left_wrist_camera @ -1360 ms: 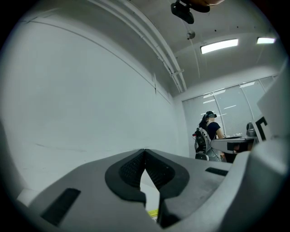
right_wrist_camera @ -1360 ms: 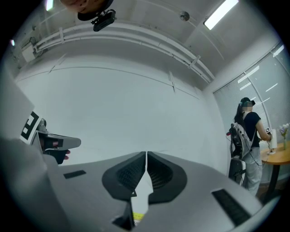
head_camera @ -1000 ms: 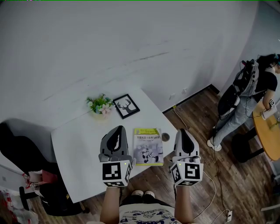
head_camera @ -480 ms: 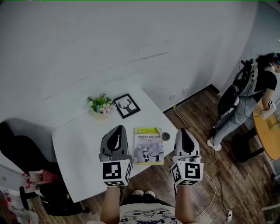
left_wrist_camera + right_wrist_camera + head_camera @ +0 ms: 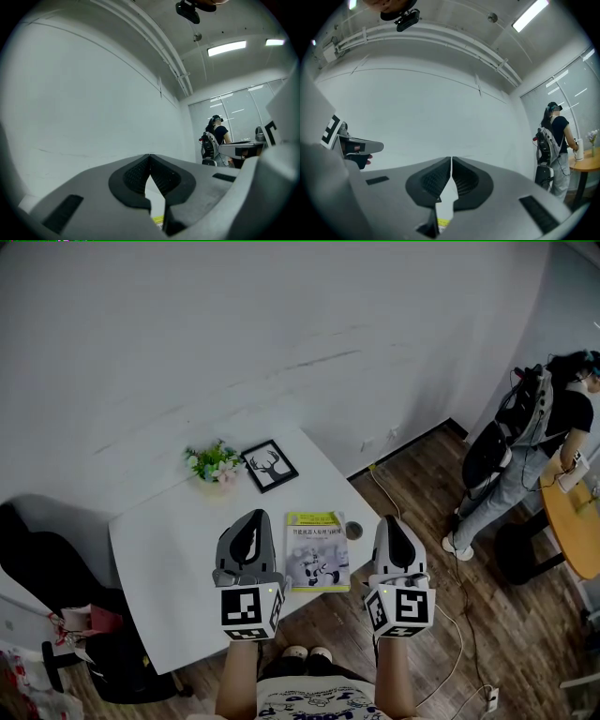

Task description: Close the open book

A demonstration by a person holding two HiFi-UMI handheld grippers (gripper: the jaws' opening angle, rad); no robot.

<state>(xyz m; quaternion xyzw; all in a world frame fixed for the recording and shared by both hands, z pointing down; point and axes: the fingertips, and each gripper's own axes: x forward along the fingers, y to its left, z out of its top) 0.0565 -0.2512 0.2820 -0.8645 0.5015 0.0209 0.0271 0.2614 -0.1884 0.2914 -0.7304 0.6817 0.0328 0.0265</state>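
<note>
The book [image 5: 317, 554] lies shut, cover up, at the lower centre of the head view, near the front edge of the white table [image 5: 169, 549]. It sits between the two grippers. The left gripper [image 5: 251, 516] is just left of it, and its body overlaps the book's left edge in the picture. The right gripper [image 5: 391, 520] is to the right of the book, with a strip of table and floor showing between them. Both grippers point away from the person, toward the top of the frame, with the marker cubes nearest the camera.

In the left gripper view the jaws are clenched, tips meeting with nothing between them. A sliver of yellow shows low in the gap beneath them. The right gripper view shows the same: jaws pressed together and empty, with a scrap of yellow print below.

A small dark round thing [image 5: 353, 532] rests on the table just beside the book's upper right corner. Farther up and to the left, near the table's back edge, stand a small bunch of flowers [image 5: 215, 463] and a framed deer picture [image 5: 271, 467], both well apart from the book. Nothing lies on the book's cover.

At the right edge of the head view another person [image 5: 530, 442] stands on the wooden floor [image 5: 469, 615] beside a round wooden table [image 5: 570, 521].
</note>
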